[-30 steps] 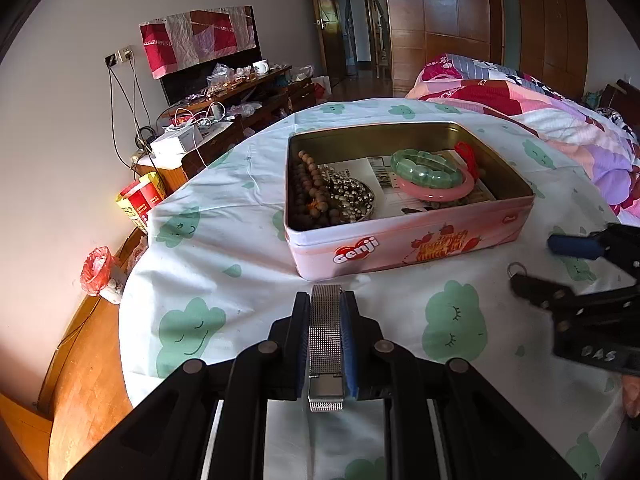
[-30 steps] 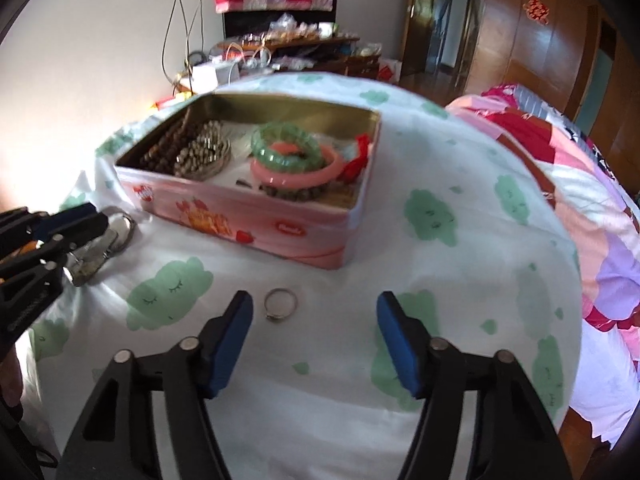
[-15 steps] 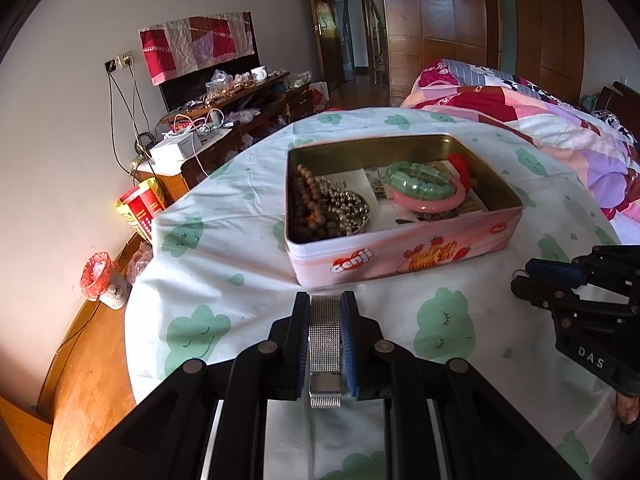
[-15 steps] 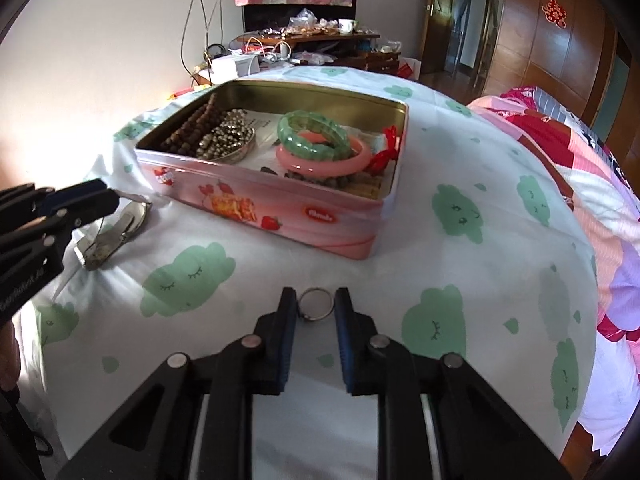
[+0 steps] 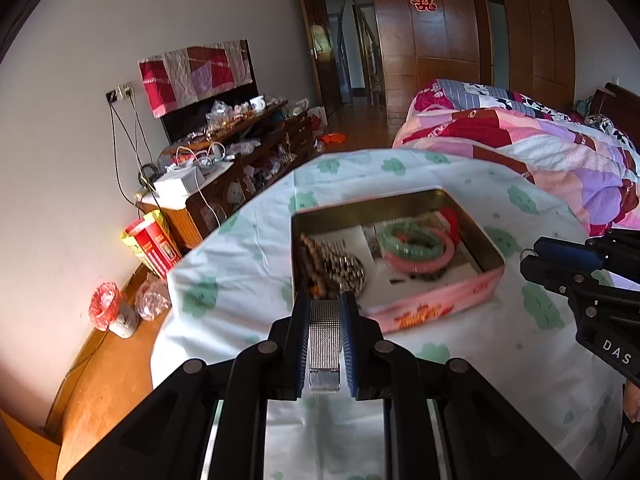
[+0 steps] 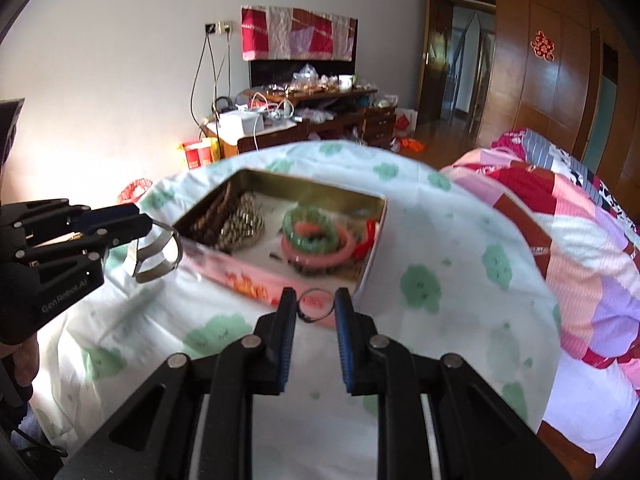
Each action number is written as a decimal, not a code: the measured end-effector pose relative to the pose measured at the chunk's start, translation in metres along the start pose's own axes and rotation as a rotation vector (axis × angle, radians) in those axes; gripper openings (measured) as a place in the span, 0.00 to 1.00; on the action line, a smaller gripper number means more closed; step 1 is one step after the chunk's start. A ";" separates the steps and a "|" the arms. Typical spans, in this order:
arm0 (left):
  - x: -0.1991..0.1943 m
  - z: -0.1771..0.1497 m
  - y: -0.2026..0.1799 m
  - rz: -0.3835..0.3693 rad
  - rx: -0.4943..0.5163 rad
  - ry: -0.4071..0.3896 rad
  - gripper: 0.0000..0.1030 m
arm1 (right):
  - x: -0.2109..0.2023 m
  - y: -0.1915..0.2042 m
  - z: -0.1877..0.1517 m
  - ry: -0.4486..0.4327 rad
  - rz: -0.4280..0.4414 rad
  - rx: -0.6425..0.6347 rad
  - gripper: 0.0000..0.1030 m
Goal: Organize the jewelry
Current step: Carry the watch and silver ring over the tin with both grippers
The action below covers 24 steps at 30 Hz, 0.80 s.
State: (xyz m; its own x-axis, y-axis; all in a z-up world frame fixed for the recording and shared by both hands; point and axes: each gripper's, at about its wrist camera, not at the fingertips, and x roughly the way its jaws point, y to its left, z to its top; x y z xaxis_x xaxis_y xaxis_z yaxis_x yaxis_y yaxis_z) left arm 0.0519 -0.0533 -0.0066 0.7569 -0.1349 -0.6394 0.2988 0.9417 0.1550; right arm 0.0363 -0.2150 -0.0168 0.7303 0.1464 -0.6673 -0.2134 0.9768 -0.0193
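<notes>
L gripper (image 5: 324, 342): fingers pinch a mesh metal watch band (image 5: 324, 344), held off the counter (image 5: 240, 256), just in front of the pink tin (image 5: 432, 304). R gripper (image 6: 315, 312): fingers pinch a thin metal ring (image 6: 316, 305) at both sides, near the tin's front wall. Tin holds bead strands (image 6: 224, 224) and green/pink bangles (image 6: 316, 236).

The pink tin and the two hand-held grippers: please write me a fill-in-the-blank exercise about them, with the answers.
1. The left hand-held gripper holds a silver mesh ____.
2. The right hand-held gripper holds a thin metal ____.
3. In the pink tin, the green bangle lies on a ____ bangle.
4. The tin has no ____ on it.

Answers: band; ring; pink; lid
</notes>
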 end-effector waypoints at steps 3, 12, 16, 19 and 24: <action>-0.001 0.010 0.000 0.005 0.009 -0.012 0.15 | 0.003 0.000 0.009 -0.015 -0.005 -0.013 0.21; 0.004 0.028 0.003 0.025 0.017 -0.029 0.15 | 0.008 -0.003 0.028 -0.051 -0.010 -0.024 0.21; 0.010 0.036 0.005 0.042 0.012 -0.032 0.15 | 0.009 -0.002 0.032 -0.065 -0.014 -0.026 0.21; 0.016 0.040 0.006 0.052 0.010 -0.027 0.15 | 0.013 -0.001 0.036 -0.067 -0.016 -0.027 0.21; 0.032 0.046 0.008 0.065 0.003 -0.013 0.15 | 0.022 0.000 0.043 -0.065 -0.027 -0.029 0.21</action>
State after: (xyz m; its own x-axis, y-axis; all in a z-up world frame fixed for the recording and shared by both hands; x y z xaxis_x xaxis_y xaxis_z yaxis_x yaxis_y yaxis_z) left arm 0.1052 -0.0645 0.0089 0.7821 -0.0774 -0.6183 0.2504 0.9476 0.1981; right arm 0.0801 -0.2051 0.0004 0.7767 0.1308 -0.6161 -0.2109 0.9757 -0.0587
